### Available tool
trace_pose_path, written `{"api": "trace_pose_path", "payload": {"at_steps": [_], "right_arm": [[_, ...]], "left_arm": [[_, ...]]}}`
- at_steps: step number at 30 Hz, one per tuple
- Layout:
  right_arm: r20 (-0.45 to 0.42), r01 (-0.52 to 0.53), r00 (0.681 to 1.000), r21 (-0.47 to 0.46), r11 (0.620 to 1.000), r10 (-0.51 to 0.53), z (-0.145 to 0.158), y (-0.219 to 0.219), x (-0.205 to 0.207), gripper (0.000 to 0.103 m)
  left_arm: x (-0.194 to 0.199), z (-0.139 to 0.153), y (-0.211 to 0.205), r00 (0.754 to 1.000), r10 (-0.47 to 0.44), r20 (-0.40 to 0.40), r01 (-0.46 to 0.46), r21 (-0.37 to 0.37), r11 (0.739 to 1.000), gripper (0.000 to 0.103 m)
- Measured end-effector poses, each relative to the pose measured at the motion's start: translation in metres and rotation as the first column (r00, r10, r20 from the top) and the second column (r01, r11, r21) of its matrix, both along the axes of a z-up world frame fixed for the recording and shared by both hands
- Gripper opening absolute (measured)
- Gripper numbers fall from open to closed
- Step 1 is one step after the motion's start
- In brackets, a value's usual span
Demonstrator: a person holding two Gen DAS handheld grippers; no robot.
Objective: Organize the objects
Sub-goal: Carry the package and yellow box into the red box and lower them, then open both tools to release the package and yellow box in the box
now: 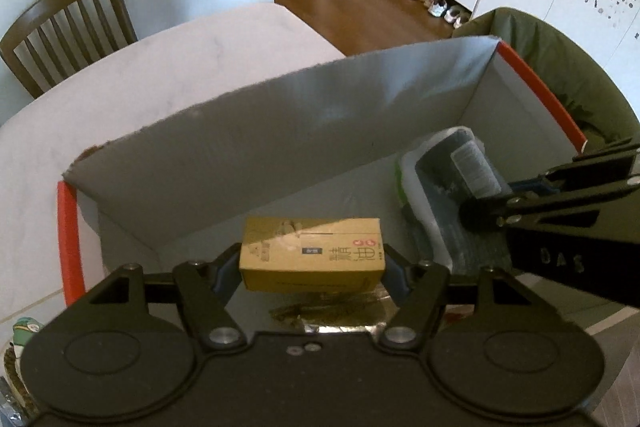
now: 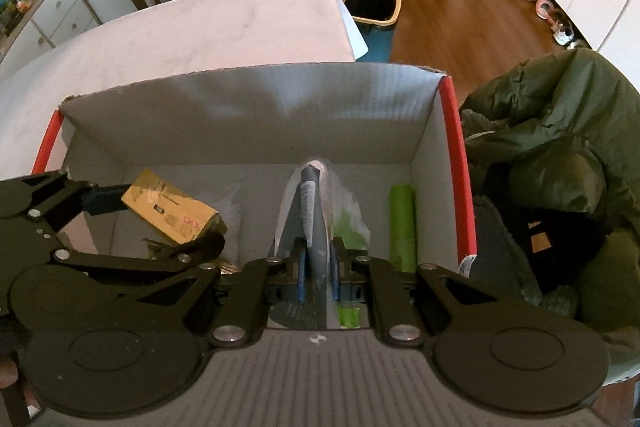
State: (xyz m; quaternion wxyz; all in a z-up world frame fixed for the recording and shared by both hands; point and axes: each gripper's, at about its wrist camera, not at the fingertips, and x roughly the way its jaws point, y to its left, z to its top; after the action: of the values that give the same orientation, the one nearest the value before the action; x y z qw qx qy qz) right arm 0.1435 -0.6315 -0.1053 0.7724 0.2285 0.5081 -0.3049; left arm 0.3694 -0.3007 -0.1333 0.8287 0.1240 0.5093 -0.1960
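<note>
Left gripper (image 1: 313, 263) fingers clamped on small yellow carton (image 1: 312, 253), held inside the open cardboard box (image 2: 240, 115) on the counter (image 2: 200, 27). Right gripper (image 2: 316, 267) fingers pinch a plastic-wrapped grey item (image 2: 310, 211), also in the box. Placing step; next likely lower, release.

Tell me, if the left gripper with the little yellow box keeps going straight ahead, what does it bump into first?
Probably the big box's grey back wall. The left gripper holds the small yellow box inside it, pointing at that wall, with nothing between. Depth is hard to judge.
</note>
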Motion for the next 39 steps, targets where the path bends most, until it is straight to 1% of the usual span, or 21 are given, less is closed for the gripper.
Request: {"api": "trace_pose_path", "payload": {"at_steps": [5,11,13,15,20,22,28,32,37,39], "right_arm": [[0.015,-0.013,1.000,-0.015,1.000,0.013,0.003,0.002,-0.003,0.012],[0.032,-0.023,0.999,-0.027,0.999,0.024,0.014,0.005,-0.009,0.015],[0.041,-0.036,0.998,-0.027,0.999,0.037,0.017,0.008,-0.012,0.018],[0.040,-0.042,0.998,-0.036,0.998,0.043,0.019,0.011,-0.013,0.025],[0.046,-0.029,0.998,-0.042,0.999,0.031,0.019,0.012,-0.018,0.026],[0.061,-0.028,0.998,-0.041,0.999,0.031,0.023,0.013,-0.021,0.026],[0.094,-0.046,0.994,-0.049,0.998,0.051,0.039,0.021,-0.030,0.026],[0.130,-0.047,0.990,-0.049,0.998,0.053,0.051,0.028,-0.038,0.026],[0.177,-0.054,0.982,-0.068,0.996,0.065,0.071,0.042,-0.048,0.026],[0.198,-0.058,0.978,-0.073,0.996,0.072,0.079,0.049,-0.053,0.030]], "left_arm": [[0.003,-0.002,-0.003,1.000,0.000,-0.010,0.001,0.016,1.000,0.069],[-0.002,-0.003,-0.004,1.000,0.001,-0.002,-0.001,0.041,0.999,0.071],[-0.003,-0.002,-0.003,1.000,0.000,0.002,0.000,0.047,0.999,0.076],[-0.002,-0.001,-0.005,1.000,0.001,0.005,-0.001,0.038,0.999,0.080],[-0.004,0.005,-0.004,1.000,0.014,0.010,-0.015,0.003,1.000,0.084],[-0.006,0.010,-0.003,1.000,0.014,0.015,-0.014,-0.008,1.000,0.085],[-0.015,0.023,0.001,0.999,0.021,0.026,-0.019,-0.046,0.999,0.086],[-0.025,0.036,0.005,0.998,0.023,0.054,-0.019,-0.070,0.997,0.086],[-0.041,0.059,0.013,0.994,0.031,0.106,-0.019,-0.112,0.994,0.086],[-0.047,0.069,0.017,0.992,0.028,0.126,-0.012,-0.130,0.991,0.086]]}}
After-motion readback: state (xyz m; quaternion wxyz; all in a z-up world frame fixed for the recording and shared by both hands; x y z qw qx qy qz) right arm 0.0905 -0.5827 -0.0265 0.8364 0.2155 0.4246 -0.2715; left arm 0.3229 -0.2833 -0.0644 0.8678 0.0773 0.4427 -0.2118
